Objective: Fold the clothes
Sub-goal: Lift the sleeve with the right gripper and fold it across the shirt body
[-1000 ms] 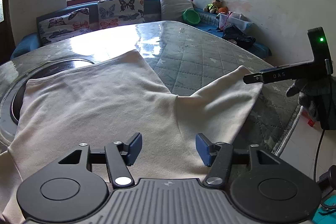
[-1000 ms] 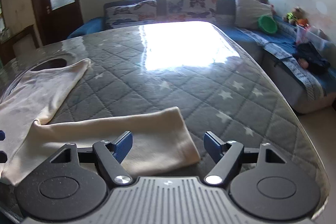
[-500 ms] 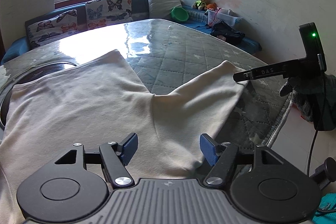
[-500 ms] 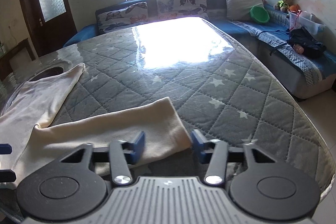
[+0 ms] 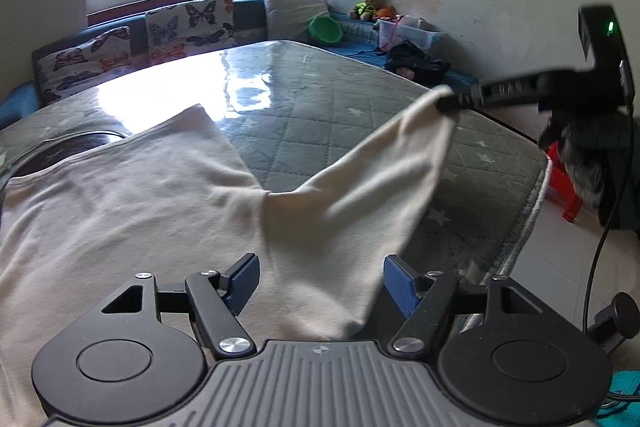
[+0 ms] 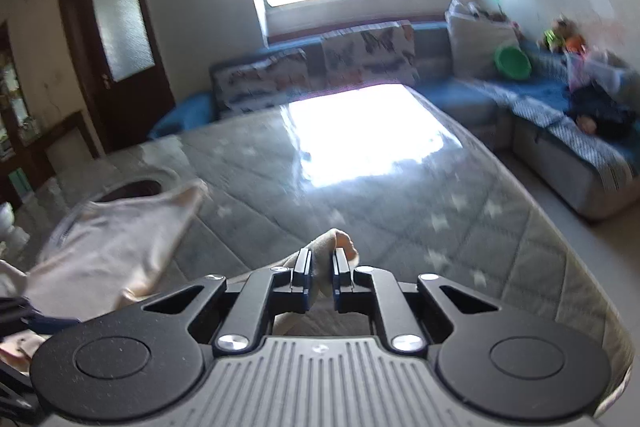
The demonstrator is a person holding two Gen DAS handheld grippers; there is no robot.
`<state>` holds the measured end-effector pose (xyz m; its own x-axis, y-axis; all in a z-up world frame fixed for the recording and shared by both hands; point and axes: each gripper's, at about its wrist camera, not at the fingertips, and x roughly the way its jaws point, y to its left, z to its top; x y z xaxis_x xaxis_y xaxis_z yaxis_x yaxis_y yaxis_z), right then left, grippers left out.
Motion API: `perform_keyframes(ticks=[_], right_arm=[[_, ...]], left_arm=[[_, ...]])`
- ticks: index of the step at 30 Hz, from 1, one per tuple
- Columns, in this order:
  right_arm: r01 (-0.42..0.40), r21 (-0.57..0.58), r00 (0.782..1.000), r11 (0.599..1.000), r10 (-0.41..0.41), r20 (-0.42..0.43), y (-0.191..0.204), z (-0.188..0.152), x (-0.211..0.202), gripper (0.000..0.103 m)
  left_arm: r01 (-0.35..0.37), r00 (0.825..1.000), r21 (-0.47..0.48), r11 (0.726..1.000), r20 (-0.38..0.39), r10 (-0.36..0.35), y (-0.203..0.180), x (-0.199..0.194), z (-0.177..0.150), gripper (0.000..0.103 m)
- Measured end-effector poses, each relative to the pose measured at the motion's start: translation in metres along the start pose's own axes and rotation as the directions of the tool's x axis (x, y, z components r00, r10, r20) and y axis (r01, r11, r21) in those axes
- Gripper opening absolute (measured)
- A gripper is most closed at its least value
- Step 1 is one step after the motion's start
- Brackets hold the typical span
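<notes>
A cream long-sleeved shirt (image 5: 132, 211) lies spread on the quilted grey-green table cover (image 5: 320, 99). Its right sleeve (image 5: 384, 171) rises off the cover toward the right. My right gripper (image 6: 321, 269) is shut on the sleeve's cuff (image 6: 336, 243); in the left wrist view that gripper (image 5: 448, 103) pinches the cuff tip from the right. My left gripper (image 5: 320, 287) hovers open over the shirt's near part, its blue pads wide apart with cloth below them. The shirt's body (image 6: 112, 243) shows blurred at the left of the right wrist view.
The table's right edge (image 5: 532, 211) drops to a tiled floor with a red stool (image 5: 568, 187). A blue sofa (image 6: 560, 115) with butterfly cushions, a green bowl (image 5: 325, 29) and toys runs along the walls behind. A dark round hole (image 5: 68, 151) lies under the collar.
My right gripper has closed on the sleeve cuff and lifted it off the table cover. The left gripper has stayed open and shifted slightly over the shirt.
</notes>
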<state>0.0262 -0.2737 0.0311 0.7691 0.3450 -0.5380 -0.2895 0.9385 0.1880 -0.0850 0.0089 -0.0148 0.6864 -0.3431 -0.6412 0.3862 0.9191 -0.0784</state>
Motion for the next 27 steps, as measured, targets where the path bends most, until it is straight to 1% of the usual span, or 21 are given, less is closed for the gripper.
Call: perform_keyframes(ticks=[6,11,14,20,23,24,27], right_arm=[[-0.062,-0.056,0.996,0.996,0.066,0.065,0.024,0.027,-0.02,0.009],[-0.131,-0.134,0.986,0.982,0.143,0.087,0.052,0.047,-0.028,0.009],[-0.163,-0.188,0.979,0.968,0.183,0.091,0.073,0.058,-0.028,0.009],[-0.245,-0.292,0.958,0.925,0.277,0.073,0.123,0.076,-0.019,0.009],[-0.291,-0.334,0.945,0.897,0.325,0.049,0.148,0.077,-0.013,0.009],[-0.314,-0.357,0.937,0.88,0.347,0.032,0.162,0.076,-0.01,0.009],[-0.367,-0.392,0.919,0.844,0.395,-0.01,0.187,0.073,-0.001,0.009]], left_arm=[[0.055,0.998,-0.002,0.999,-0.005,-0.055,-0.004,0.007,-0.002,0.073],[0.097,0.995,-0.018,0.995,-0.017,-0.097,-0.004,0.014,-0.005,0.074],[0.107,0.994,-0.033,0.994,0.0,-0.107,0.001,0.006,-0.007,0.074],[0.058,0.996,-0.091,0.994,0.066,-0.052,0.026,-0.03,-0.01,0.076],[0.007,0.996,-0.13,0.991,0.087,0.005,0.045,-0.048,-0.017,0.076],[-0.012,0.995,-0.147,0.989,0.091,0.026,0.051,-0.054,-0.02,0.076],[-0.067,0.991,-0.204,0.977,0.102,0.09,0.072,-0.071,-0.031,0.076]])
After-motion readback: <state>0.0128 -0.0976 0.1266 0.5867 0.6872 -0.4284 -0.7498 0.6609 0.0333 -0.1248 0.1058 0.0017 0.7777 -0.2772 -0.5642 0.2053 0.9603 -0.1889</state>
